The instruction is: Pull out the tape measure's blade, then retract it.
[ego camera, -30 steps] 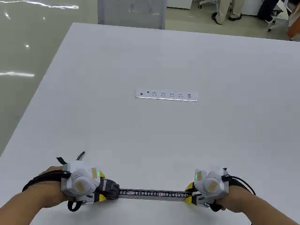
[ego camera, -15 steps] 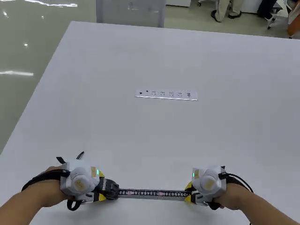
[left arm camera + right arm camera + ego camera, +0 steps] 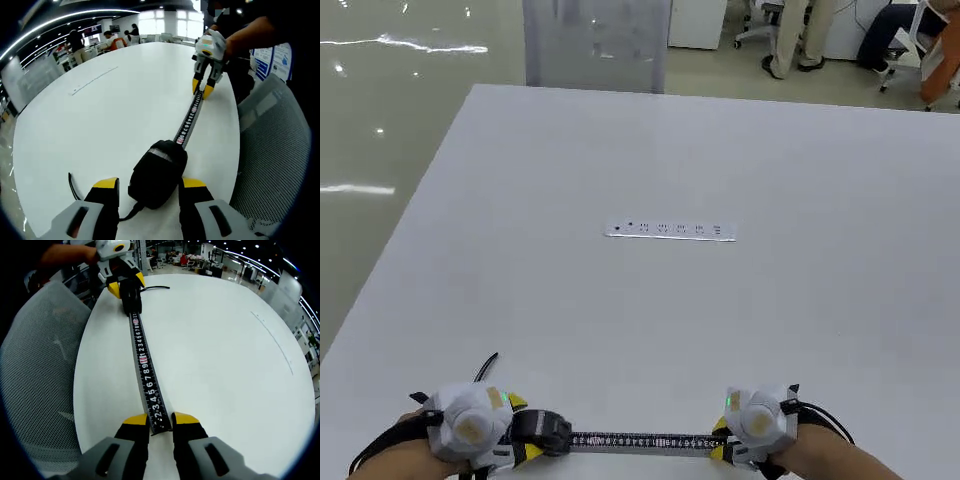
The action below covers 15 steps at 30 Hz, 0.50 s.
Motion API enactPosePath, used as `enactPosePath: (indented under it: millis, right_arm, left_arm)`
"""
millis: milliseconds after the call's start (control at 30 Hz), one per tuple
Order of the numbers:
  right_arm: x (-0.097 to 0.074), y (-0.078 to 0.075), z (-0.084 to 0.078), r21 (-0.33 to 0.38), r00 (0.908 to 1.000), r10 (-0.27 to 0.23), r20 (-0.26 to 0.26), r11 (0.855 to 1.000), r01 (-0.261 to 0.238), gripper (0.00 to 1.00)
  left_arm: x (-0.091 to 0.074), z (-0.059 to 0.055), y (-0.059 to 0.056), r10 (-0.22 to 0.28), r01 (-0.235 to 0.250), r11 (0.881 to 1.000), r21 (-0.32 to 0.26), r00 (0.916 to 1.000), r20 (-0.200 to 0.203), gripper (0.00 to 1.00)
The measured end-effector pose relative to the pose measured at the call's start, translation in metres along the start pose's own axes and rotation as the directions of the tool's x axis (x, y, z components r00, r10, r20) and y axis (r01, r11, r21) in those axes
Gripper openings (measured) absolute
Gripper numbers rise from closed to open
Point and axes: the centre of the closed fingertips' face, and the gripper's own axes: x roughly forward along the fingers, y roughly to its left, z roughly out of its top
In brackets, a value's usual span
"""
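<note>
Left gripper: the left gripper (image 3: 150, 185) is closed around the black plastic tape measure case (image 3: 157, 172) at the near edge of the white table (image 3: 620, 300). A thin black cord (image 3: 75, 182) trails from the case.
Right gripper: the right gripper (image 3: 160, 419) pinches the tip of the dark numbered metal blade (image 3: 142, 355).
Blade: drawn out part-way, lying low over the table between the two grippers.
Risk: if the tip slips from that narrow pinch, the spring would likely whip the blade back. A twist of either hand could kink it.
Around: a grey mesh chair (image 3: 45, 340) sits just beside the near edge. Nothing looks set to block the pull.
Farther: a flat white socket strip (image 3: 670, 231) lies mid-table, well apart.
Far edge: a grey upright panel (image 3: 595, 45).
</note>
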Motion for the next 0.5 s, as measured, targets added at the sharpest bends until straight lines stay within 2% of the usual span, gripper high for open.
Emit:
enactPosePath:
  millis: [33,67,100,133,167,200,267,333,433,500]
  right_arm:
    - [0.0,0.0,0.001,0.056,0.9996,-0.017,0.022,0.998,0.016,0.17]
    - [0.0,0.0,0.001,0.091,0.9992,-0.027,0.03,0.996,0.024,0.18]
    - [0.0,0.0,0.001,0.113,0.9987,-0.041,0.029,0.993,0.038,0.19]
    - [-0.001,0.0,0.001,0.146,0.9981,-0.058,0.019,0.988,0.055,0.2]
    - [-0.001,0.001,0.002,0.149,0.9976,-0.068,0.016,0.987,0.065,0.21]
    - [-0.001,-0.002,0.003,0.125,0.995,-0.099,0.018,0.988,0.096,0.22]
    - [-0.003,0.0,0.006,0.115,0.9928,-0.111,0.046,0.988,0.105,0.23]
    - [-0.006,0.001,0.004,0.153,0.99,-0.13,0.056,0.981,0.12,0.24]
    - [-0.015,-0.001,0.003,0.194,0.9808,-0.174,0.088,0.969,0.155,0.25]
    - [-0.024,-0.004,0.002,0.234,0.9681,-0.216,0.127,0.955,0.183,0.25]
  left_arm:
    - [-0.003,-0.012,0.007,0.042,-0.044,0.998,-0.049,0.9986,-0.031,0.47]
    - [-0.005,-0.016,0.009,0.06,-0.062,0.995,-0.083,0.9978,-0.028,0.48]
    - [-0.007,-0.019,0.011,0.077,-0.079,0.99,-0.116,0.9968,-0.02,0.48]
    - [-0.011,-0.018,0.011,0.091,-0.087,0.983,-0.161,0.9957,0.019,0.5]
    - [-0.013,-0.019,0.011,0.095,-0.086,0.977,-0.194,0.9949,0.034,0.52]
    - [-0.018,-0.022,0.012,0.112,-0.098,0.966,-0.239,0.9926,0.046,0.54]
    - [-0.025,-0.023,0.011,0.138,-0.114,0.955,-0.272,0.988,0.07,0.6]
    - [-0.032,-0.025,0.009,0.15,-0.113,0.946,-0.305,0.9832,0.103,0.64]
    - [-0.04,-0.027,0.009,0.177,-0.117,0.925,-0.362,0.9743,0.139,0.68]
    - [-0.048,-0.024,0.01,0.199,-0.116,0.907,-0.404,0.9655,0.168,0.72]
